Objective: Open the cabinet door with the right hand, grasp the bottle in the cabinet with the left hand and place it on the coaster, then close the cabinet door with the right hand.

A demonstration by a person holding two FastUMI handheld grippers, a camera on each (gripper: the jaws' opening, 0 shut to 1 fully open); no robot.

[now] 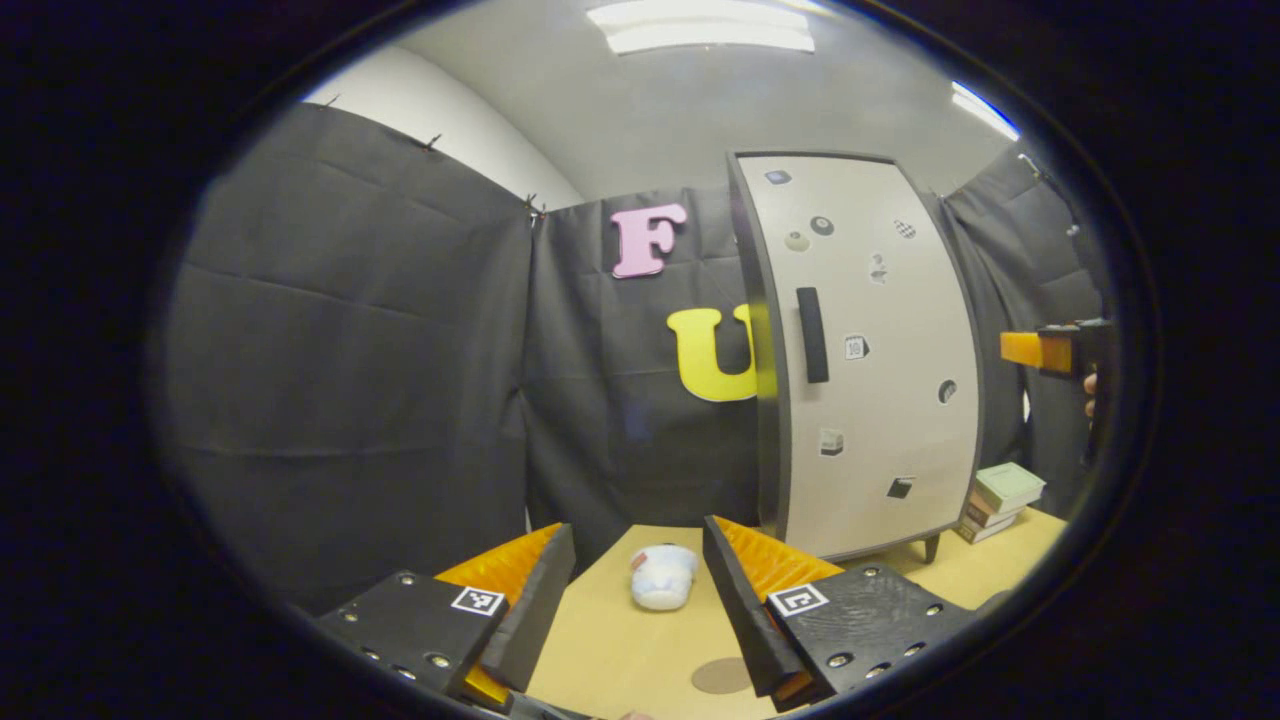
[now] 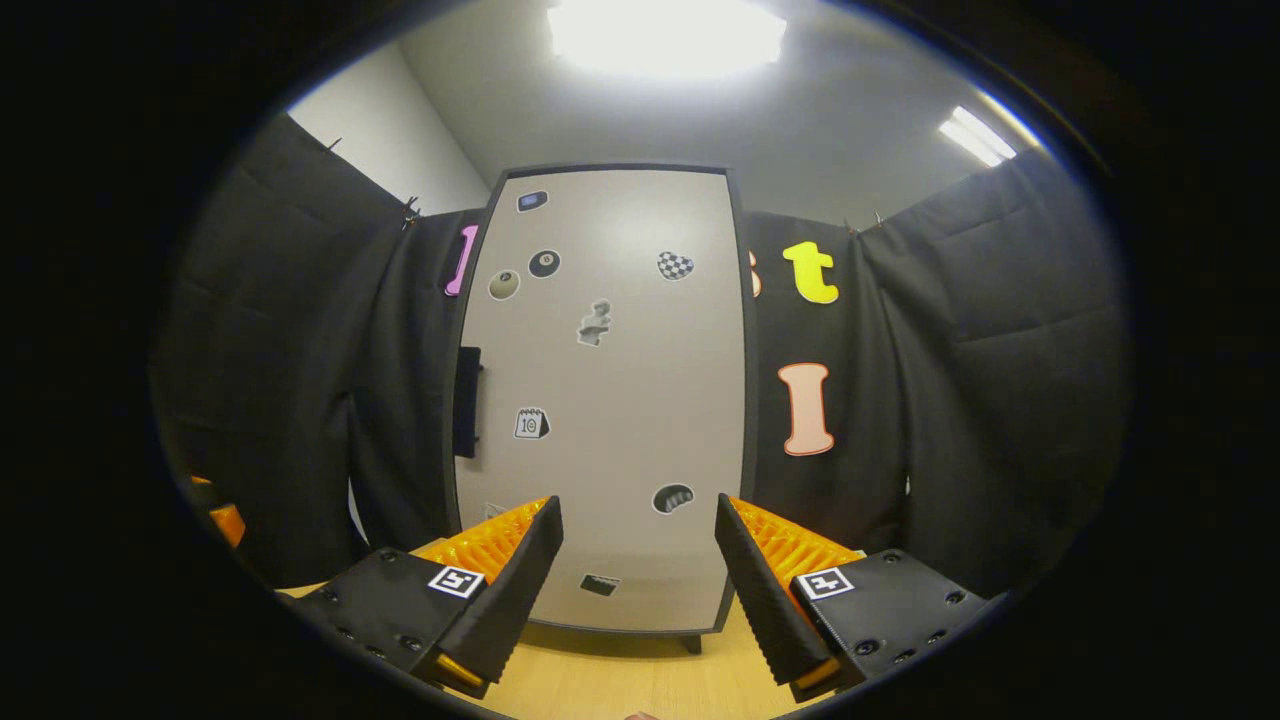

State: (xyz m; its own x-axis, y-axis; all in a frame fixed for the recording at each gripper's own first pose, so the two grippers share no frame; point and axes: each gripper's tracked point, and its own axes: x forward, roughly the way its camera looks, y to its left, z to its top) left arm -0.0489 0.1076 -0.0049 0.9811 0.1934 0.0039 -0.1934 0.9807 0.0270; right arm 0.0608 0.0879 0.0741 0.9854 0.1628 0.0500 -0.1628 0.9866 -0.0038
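The cabinet [image 1: 870, 400] stands on the table with its beige door [image 2: 610, 400] closed and covered in small stickers. A black vertical handle [image 1: 812, 335] sits near the door's left edge, seen also as the handle [image 2: 467, 402] in the right gripper view. My left gripper [image 1: 638, 590] is open above the table, left of the cabinet. A round brown coaster [image 1: 722, 676] lies on the table between its fingers. My right gripper [image 2: 638, 570] is open, facing the door from a short distance; the same right gripper [image 1: 1040, 352] shows at the far right of the left gripper view, held by a hand.
A white plush toy [image 1: 662, 577] lies on the wooden table [image 1: 620, 650] ahead of my left gripper. A stack of books [image 1: 1003, 500] sits right of the cabinet. Black cloth walls close in the booth behind and on both sides.
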